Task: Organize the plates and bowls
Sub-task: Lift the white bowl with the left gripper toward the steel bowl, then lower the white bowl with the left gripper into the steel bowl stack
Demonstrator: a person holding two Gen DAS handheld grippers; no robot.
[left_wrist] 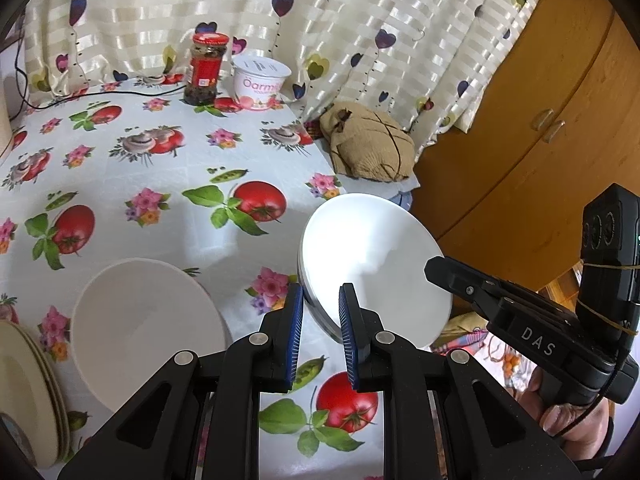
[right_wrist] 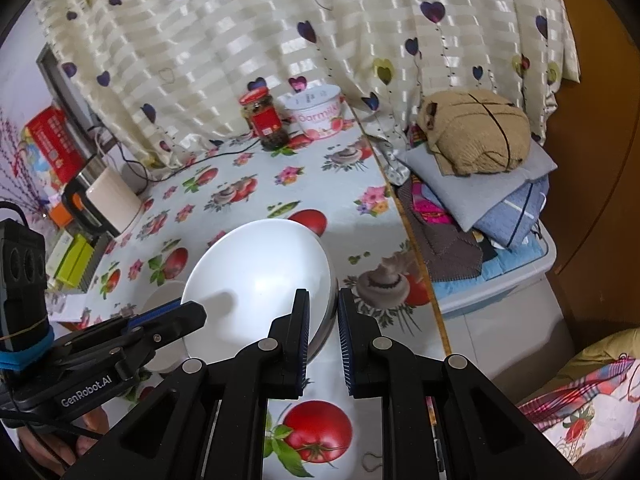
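A white plate (left_wrist: 372, 256) is held tilted above the flowered tablecloth (left_wrist: 168, 184), its face turned towards me. My left gripper (left_wrist: 320, 294) is shut on its lower left rim, which runs between the blue pads. My right gripper (right_wrist: 324, 296) is shut on the opposite rim of the plate (right_wrist: 256, 280). Each gripper also shows in the other's view: the right gripper (left_wrist: 436, 268) overlaps the plate's right side, and the left gripper (right_wrist: 196, 312) overlaps its left side. A white bowl (left_wrist: 148, 320) stands on the table to the left, beside a stack of cream plates (left_wrist: 32, 392).
A red-labelled jar (left_wrist: 206, 68) and a yogurt tub (left_wrist: 260, 80) stand at the back by the curtain. A kettle (right_wrist: 104, 200) and boxes are at the far left. Past the table's right edge lie folded cloths (right_wrist: 476, 140) on a bin, then a wooden cabinet (left_wrist: 540, 120).
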